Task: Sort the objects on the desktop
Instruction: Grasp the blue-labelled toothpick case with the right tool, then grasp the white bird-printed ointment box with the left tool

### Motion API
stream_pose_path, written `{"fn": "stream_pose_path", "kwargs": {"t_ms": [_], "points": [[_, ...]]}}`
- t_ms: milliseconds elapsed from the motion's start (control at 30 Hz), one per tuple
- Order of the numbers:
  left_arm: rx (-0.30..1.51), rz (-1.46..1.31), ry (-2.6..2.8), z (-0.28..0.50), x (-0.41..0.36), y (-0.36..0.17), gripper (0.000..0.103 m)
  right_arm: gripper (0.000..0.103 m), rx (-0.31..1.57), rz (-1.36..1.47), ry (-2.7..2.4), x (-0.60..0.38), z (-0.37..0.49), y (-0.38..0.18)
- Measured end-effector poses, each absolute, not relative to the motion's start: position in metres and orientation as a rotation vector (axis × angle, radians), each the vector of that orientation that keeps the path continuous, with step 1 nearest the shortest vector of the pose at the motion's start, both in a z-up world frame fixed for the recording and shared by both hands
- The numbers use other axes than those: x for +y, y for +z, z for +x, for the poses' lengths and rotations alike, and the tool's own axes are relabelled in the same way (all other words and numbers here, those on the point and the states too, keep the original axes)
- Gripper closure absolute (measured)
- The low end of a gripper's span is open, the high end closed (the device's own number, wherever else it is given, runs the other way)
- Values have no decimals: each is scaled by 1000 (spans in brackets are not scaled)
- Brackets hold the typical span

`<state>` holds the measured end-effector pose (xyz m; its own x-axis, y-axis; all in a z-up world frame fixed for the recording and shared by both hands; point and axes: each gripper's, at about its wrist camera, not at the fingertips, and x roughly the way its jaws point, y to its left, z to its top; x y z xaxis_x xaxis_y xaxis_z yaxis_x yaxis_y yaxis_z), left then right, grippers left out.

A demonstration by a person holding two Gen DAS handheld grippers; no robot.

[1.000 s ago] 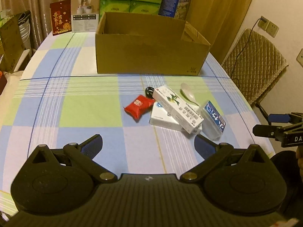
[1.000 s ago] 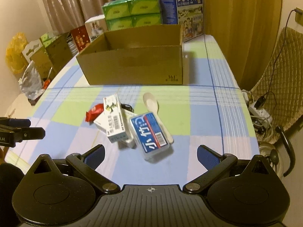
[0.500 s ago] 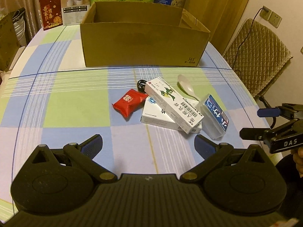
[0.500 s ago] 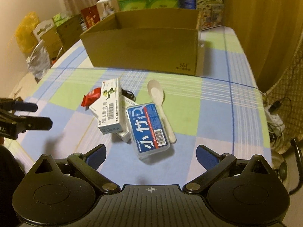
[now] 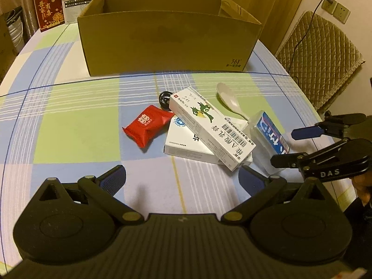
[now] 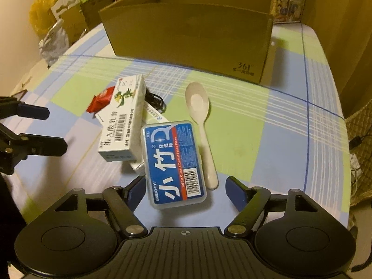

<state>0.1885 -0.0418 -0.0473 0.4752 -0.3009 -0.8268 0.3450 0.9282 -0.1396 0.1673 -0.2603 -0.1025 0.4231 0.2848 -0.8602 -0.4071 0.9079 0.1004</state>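
Sorting not begun, by the look: floss box (image 6: 174, 162), spoon (image 6: 201, 125), med box (image 5: 210, 127), red packet (image 5: 147, 124) all on table, none seen in carton (image 5: 167, 32); left gripper (image 5: 183, 176) & right gripper (image 6: 183, 191) both wide open, empty.

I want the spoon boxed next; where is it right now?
The white spoon lies flat on the tablecloth, in front of the cardboard box, beside the right edge of the blue floss-pick case in the right wrist view.

It was a home dining room. A checked tablecloth (image 5: 69, 125) covered the table, with curtains (image 5: 260, 11) at 12 o'clock and a padded chair (image 5: 318, 53) at 2.
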Motion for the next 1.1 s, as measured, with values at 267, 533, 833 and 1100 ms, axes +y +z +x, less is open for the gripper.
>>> {"fn": "stream_pose_path", "kwargs": {"t_ms": [267, 533, 833, 1100], "points": [[1007, 36, -394, 190, -38, -51, 2, 48, 1071, -158, 457, -252, 169, -111], [1010, 13, -388, 189, -33, -50, 3, 48, 1045, -181, 506, -230, 150, -102], [984, -16, -428, 195, -49, -53, 16, 48, 1033, -180, 412, -236, 148, -90], [964, 79, -447, 217, -90, -65, 39, 48, 1071, -140, 319, -259, 153, -92]]}}
